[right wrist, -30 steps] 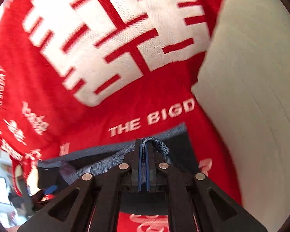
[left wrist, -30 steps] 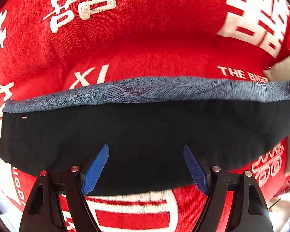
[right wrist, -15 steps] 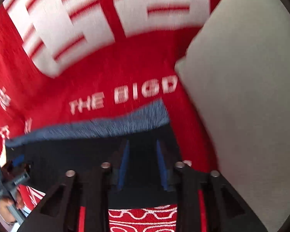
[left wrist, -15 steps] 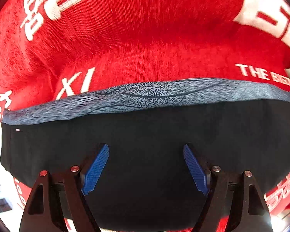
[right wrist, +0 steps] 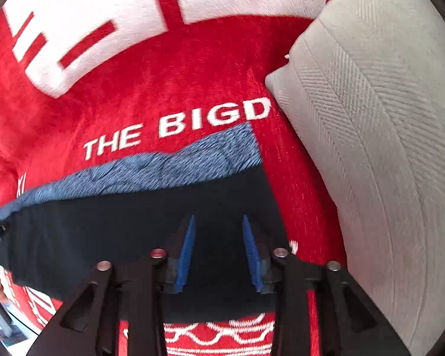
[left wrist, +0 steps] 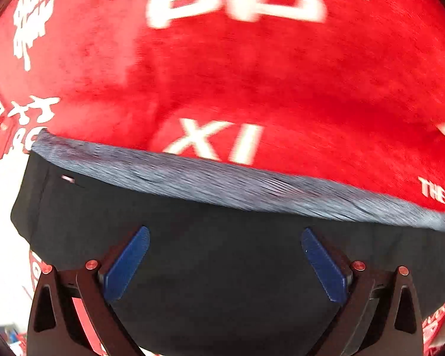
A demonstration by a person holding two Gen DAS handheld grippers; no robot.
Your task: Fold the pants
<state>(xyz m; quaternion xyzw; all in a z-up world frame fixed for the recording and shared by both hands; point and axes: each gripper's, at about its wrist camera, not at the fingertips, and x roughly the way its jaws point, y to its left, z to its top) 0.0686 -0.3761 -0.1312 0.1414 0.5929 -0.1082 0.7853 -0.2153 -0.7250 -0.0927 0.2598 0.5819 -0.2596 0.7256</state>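
On the red blanket (left wrist: 252,74) printed with white lettering, the folded black pants (left wrist: 222,252) lie flat, their grey-blue waistband (right wrist: 151,169) along the far edge (a pale cushion (right wrist: 385,148) just beside), while left tongs (left wrist: 224,262) and right tongs (right wrist: 219,249), both just opening, gape empty above them.

left wrist: looks steeply down, close over pants (left wrist: 222,267) on red blanket (left wrist: 252,74) | right wrist: same, near pillow (right wrist: 370,148) | shared: pants' blue waistband (right wrist: 163,166), blanket
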